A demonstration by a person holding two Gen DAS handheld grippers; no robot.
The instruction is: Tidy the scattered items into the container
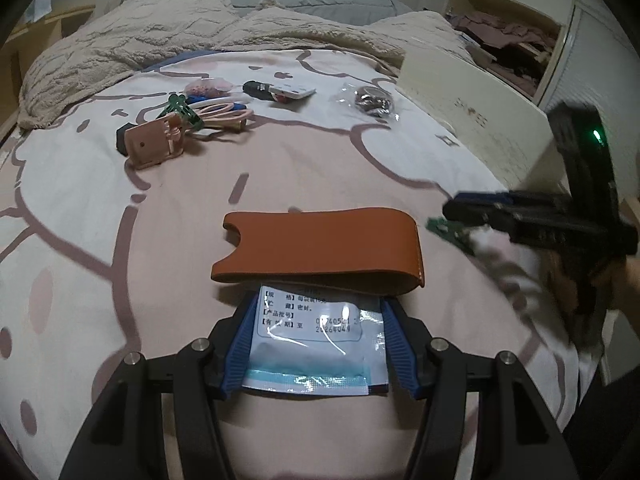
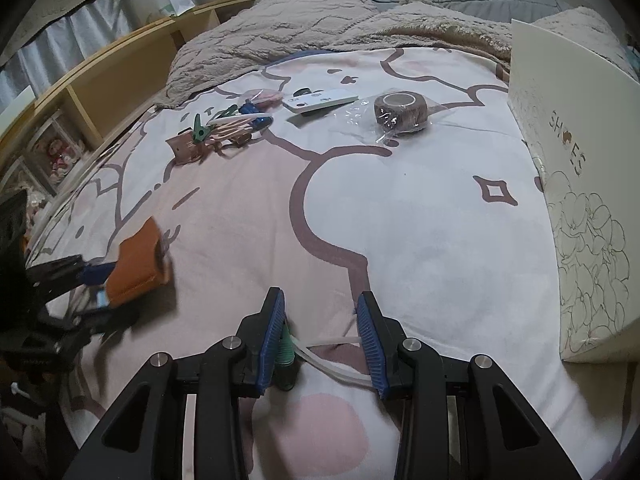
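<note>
The left gripper [image 1: 316, 344] has its ribbed blue pads on either side of a glossy white-and-blue foil sachet [image 1: 316, 344] printed with dark text; the pads meet the sachet's two side edges, so it is clamped there. A flat tan leather sleeve [image 1: 320, 252] with rounded corners and a notch cut into its left end lies across the sachet's far edge, on the soft pink-and-white cartoon-print bedsheet [image 1: 80, 208].

The right gripper [image 2: 320, 340] grips a small green plastic clip [image 2: 286, 354] against its left pad, with a thin white plastic strip [image 2: 332, 360] spanning across to the right pad; the jaws are partly closed around these.

Toward the far edge of the sheet sits a loose cluster: a pink plastic clip-like piece [image 1: 154, 146], another green clip [image 1: 180, 110], a coiled pink cable [image 1: 224, 116] and a small clear bag with reddish contents [image 1: 204, 88]. Just to its right lies a flat white rectangular device [image 2: 320, 101], then a brown roll of tape in crinkled clear wrap [image 2: 400, 114].

A cream cardboard shoebox [image 2: 568, 168] with a line-drawn flower pattern stands along the sheet's right edge. A fluffy beige blanket [image 2: 288, 28] is bunched across the far end.
</note>
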